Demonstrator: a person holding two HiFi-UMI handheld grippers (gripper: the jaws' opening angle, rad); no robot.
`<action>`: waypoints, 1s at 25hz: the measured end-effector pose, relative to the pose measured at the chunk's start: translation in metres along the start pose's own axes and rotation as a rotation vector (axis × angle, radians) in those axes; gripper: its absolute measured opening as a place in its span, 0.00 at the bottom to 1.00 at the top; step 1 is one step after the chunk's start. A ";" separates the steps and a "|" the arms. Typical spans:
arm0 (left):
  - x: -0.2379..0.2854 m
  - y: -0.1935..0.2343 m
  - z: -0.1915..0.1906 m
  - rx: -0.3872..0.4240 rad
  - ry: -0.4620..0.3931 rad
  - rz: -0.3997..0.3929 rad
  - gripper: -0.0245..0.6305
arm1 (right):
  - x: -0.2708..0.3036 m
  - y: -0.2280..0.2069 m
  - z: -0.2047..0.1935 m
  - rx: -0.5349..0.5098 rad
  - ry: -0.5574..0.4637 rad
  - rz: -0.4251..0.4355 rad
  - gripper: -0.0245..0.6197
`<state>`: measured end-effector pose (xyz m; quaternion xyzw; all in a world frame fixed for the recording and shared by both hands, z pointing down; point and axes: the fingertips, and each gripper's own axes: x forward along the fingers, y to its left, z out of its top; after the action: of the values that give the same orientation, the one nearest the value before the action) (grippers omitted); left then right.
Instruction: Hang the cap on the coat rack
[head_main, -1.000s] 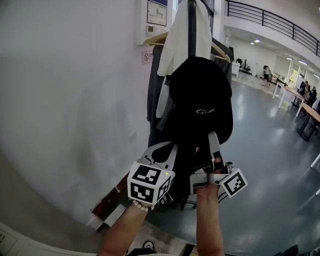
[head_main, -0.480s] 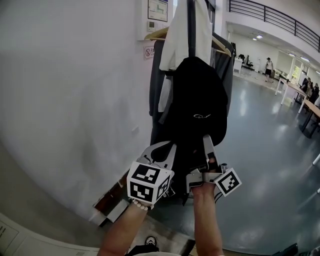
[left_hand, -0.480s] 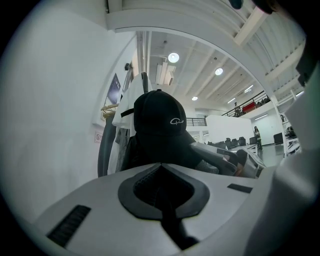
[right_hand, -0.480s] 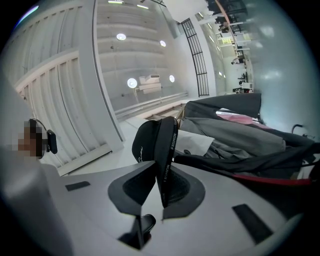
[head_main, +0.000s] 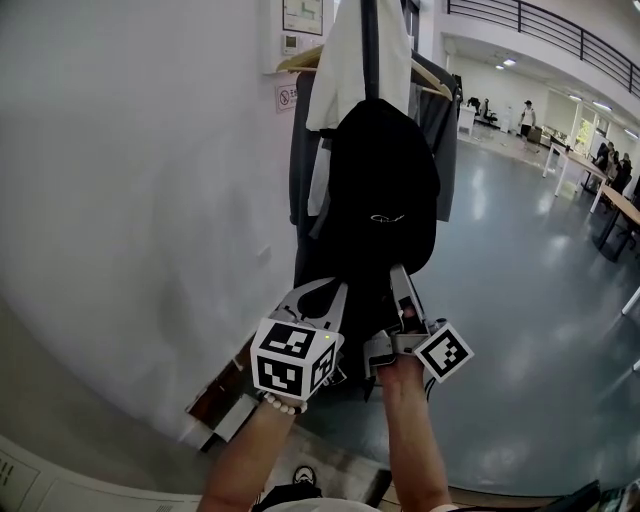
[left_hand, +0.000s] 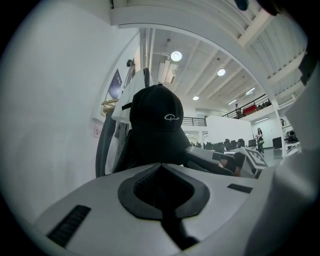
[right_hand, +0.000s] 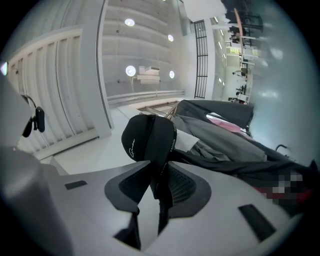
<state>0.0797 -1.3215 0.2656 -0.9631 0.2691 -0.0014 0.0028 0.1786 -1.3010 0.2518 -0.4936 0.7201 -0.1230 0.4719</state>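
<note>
White wall (head_main: 130, 200) on left, framed notice (head_main: 302, 15) and small red sign (head_main: 286, 97) up top. White garment (head_main: 345, 60) on a wooden hanger (head_main: 300, 60), grey coats (head_main: 300, 180) below it. Glossy grey floor (head_main: 530, 300). Desks (head_main: 620, 205) at far right, person (head_main: 527, 115) standing well back, mezzanine railing (head_main: 540, 25) overhead.

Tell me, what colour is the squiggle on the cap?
The small squiggle is white, on the black fabric cap. Left gripper view shows it best.
</note>
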 end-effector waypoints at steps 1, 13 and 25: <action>0.001 -0.001 0.000 -0.002 0.000 -0.004 0.04 | -0.001 -0.003 -0.002 -0.025 0.017 -0.017 0.16; 0.006 -0.048 -0.052 -0.057 0.074 -0.018 0.04 | -0.089 -0.039 -0.019 -0.292 0.243 -0.251 0.04; -0.049 -0.124 -0.187 -0.130 0.312 -0.028 0.04 | -0.239 -0.050 -0.065 -0.411 0.501 -0.425 0.04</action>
<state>0.1010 -1.1908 0.4531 -0.9530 0.2524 -0.1335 -0.1015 0.1721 -1.1461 0.4517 -0.6708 0.7044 -0.1877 0.1366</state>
